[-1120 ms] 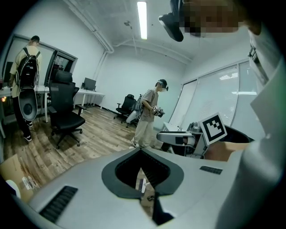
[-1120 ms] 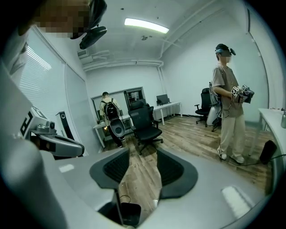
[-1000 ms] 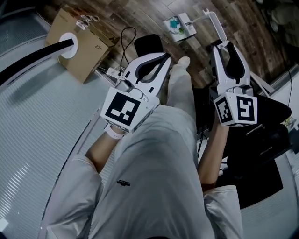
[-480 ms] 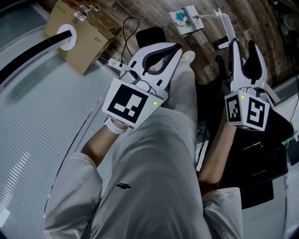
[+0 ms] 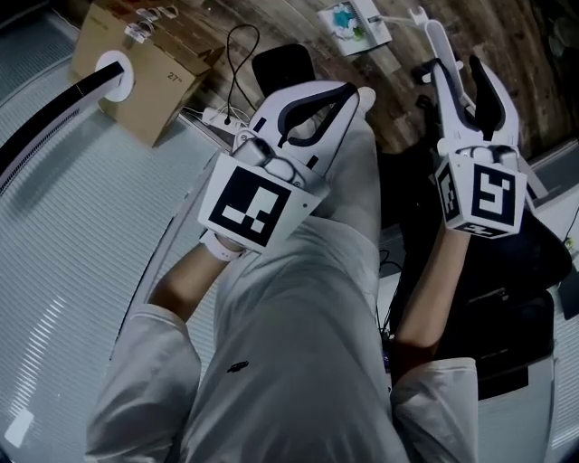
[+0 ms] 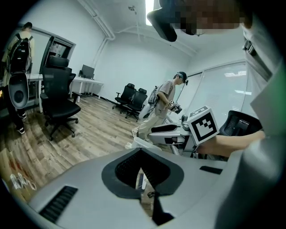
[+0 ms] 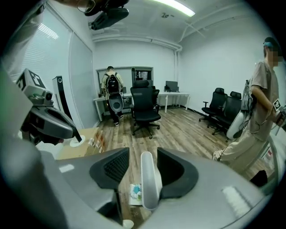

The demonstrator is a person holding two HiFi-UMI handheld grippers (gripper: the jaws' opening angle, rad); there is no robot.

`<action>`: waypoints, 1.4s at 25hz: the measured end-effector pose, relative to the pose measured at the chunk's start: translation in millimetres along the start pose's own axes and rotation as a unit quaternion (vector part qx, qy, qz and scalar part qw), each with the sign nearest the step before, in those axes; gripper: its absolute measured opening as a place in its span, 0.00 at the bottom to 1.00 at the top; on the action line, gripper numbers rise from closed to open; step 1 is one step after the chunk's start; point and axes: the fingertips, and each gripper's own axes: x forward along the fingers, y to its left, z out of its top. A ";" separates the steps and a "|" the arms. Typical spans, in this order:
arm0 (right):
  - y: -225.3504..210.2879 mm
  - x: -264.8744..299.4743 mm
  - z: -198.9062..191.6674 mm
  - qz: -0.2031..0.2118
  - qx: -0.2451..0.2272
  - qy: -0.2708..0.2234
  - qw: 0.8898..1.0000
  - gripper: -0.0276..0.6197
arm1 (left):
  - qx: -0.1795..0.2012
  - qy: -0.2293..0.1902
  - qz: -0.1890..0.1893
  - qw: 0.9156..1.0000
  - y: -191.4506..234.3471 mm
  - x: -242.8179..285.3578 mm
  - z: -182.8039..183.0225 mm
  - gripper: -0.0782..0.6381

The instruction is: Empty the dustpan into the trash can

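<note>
Above the floor [image 7: 178, 129], left gripper [image 5: 346, 90] jaws clenched, right gripper [image 7: 143, 154] jaws released around dustpan handle [image 7: 149, 183], gap beside.

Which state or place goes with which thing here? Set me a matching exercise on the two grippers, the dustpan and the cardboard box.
Things:
1. left gripper
2. right gripper
3. dustpan
4. cardboard box

States or places:
A. lies on the wood floor with small coloured litter in it
B. jaws shut, nothing between them
C. brown, at the head view's upper left
D. jaws apart, the white handle standing between them, not clamped

Pairs: 1-B, 2-D, 3-A, 4-C
</note>
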 end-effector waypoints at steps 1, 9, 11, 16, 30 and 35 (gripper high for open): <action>-1.6 3.7 -4.9 0.002 -0.002 0.006 1.000 0.36 | 0.000 0.001 0.001 1.000 0.9 2.9 -2.0 0.12; -5.1 32.8 -34.0 0.022 -0.008 0.032 0.999 0.36 | -0.014 0.005 0.013 1.000 8.3 18.3 -17.7 0.12; -6.8 37.3 -39.2 0.017 -0.009 0.035 0.999 0.36 | -0.016 0.009 0.015 1.000 9.3 21.7 -22.4 0.12; -6.3 48.2 -49.5 0.019 -0.018 0.046 0.999 0.33 | -0.022 0.008 0.017 1.000 12.1 27.1 -27.9 0.12; -1.1 55.9 -50.0 0.003 -0.031 0.043 0.999 0.26 | -0.028 0.011 0.026 0.999 13.5 28.3 -36.9 0.12; 6.2 53.9 -53.2 0.003 -0.029 0.043 0.999 0.26 | -0.029 0.007 0.026 0.999 17.7 23.5 -39.4 0.12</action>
